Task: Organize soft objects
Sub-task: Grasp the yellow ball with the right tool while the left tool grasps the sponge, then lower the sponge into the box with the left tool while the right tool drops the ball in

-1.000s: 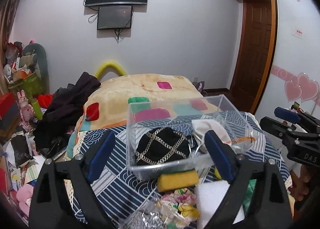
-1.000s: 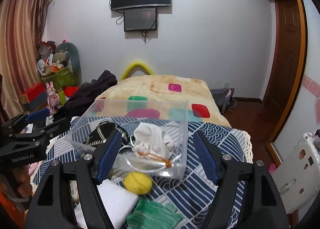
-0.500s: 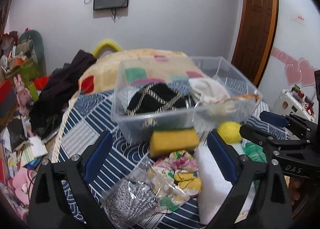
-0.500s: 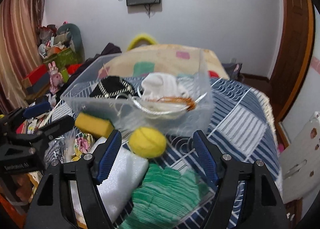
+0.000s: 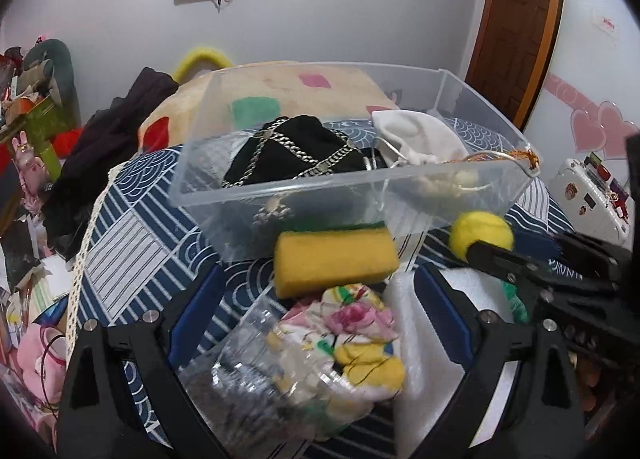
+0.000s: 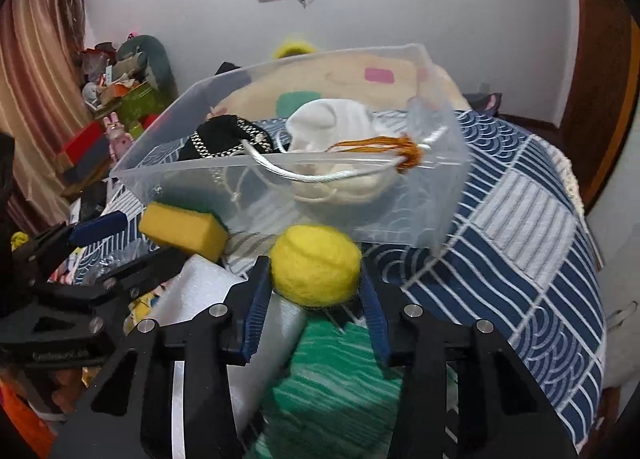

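A clear plastic bin [image 5: 304,195] [image 6: 448,195] on the blue patterned cloth holds a black chained pouch [image 5: 296,155] and a white drawstring bag [image 6: 332,127]. In front of it lie a yellow sponge [image 5: 334,261] [image 6: 182,227], a floral cloth [image 5: 360,335], a clear plastic bag [image 5: 256,371], white foam [image 5: 416,371], a green knit cloth [image 6: 344,391] and a yellow felt ball [image 6: 316,265] [image 5: 482,233]. My left gripper [image 5: 316,315] is open over the floral cloth. My right gripper [image 6: 316,299] has closed in around the ball, pads at its sides.
The cloth-covered table [image 6: 532,243] drops off at the right. A bed with a patterned blanket [image 5: 276,87] lies behind the bin. Clutter and toys [image 5: 28,131] crowd the left side. A wooden door [image 5: 516,19] stands at the back right.
Both grippers moved down and forward toward the items before the bin. The right gripper's fingers narrowed around the yellow ball. The left gripper stayed open.
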{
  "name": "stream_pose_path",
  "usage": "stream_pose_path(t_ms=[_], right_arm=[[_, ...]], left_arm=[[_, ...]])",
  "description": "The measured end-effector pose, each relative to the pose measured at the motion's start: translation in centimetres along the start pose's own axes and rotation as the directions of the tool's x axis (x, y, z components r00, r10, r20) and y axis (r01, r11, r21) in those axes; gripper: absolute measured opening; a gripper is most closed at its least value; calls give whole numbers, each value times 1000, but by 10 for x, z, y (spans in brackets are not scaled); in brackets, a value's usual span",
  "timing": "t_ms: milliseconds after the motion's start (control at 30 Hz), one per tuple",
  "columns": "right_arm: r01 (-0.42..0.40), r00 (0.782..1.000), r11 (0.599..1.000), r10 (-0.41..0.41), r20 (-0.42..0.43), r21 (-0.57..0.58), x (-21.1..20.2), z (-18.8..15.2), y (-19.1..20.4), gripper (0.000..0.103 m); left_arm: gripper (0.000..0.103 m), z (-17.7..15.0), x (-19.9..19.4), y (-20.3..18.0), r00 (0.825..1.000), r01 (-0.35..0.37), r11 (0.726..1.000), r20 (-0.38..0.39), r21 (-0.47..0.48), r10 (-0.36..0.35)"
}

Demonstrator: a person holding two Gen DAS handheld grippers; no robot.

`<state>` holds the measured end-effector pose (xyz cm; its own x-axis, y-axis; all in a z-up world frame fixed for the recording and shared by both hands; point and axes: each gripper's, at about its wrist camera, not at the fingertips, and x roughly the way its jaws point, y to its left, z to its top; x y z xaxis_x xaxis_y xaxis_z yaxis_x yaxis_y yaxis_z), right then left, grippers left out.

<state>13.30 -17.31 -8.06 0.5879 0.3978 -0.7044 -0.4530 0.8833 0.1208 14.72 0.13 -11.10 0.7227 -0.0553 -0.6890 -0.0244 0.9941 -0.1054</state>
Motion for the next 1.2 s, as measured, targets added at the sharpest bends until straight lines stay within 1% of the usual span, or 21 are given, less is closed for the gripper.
stream_pose_path(t_ms=[200,233,267,300,333,400,467,633,833,1000,1100,1200], right_arm=[[19,999,1000,-19,44,9,-17,-2,-5,40],[17,998,1000,-18,52,8,-20,-2,-5,40],[16,998,1000,-17,59,9,-21,-2,-5,40],[16,998,1000,-17,64,8,-23,-2,-4,40],[18,997,1000,-18,68,6,-24,-2,-4,40],[20,997,1000,-20,74,4,-25,-1,-3,40],[19,997,1000,-19,79,0,-27,-1,-2,40],[21,995,1000,-21,99,-7,-33,1,1,40],[28,991,999,-25,135,-18,-43,8,5,40],[35,985,999,-30,171,-24,-52,16,10,40],[39,980,999,-32,196,-29,-56,25,12,40],[45,973,998,-36,226,-37,-61,34,15,40]], left_arm=[[96,13,16,-7,1000,-4,1000,-24,-18,4],[95,13,18,-8,1000,-9,1000,-29,-21,8],[87,14,21,-7,999,-9,1000,-34,-25,8],[81,13,24,-6,999,-8,1000,-43,-31,6],[73,13,27,-5,999,-8,999,-50,-34,6],[69,10,31,-2,998,15,999,-68,-47,-18],[67,9,27,3,998,29,997,-61,-69,-34],[66,1,9,2,1000,22,998,-19,-53,-23],[66,0,-27,-3,997,14,999,74,-30,-11],[66,10,-54,-5,988,30,999,150,-14,-28],[66,20,-68,-6,979,28,1000,202,-3,-27],[66,32,-72,0,971,25,1000,238,-1,-24]])
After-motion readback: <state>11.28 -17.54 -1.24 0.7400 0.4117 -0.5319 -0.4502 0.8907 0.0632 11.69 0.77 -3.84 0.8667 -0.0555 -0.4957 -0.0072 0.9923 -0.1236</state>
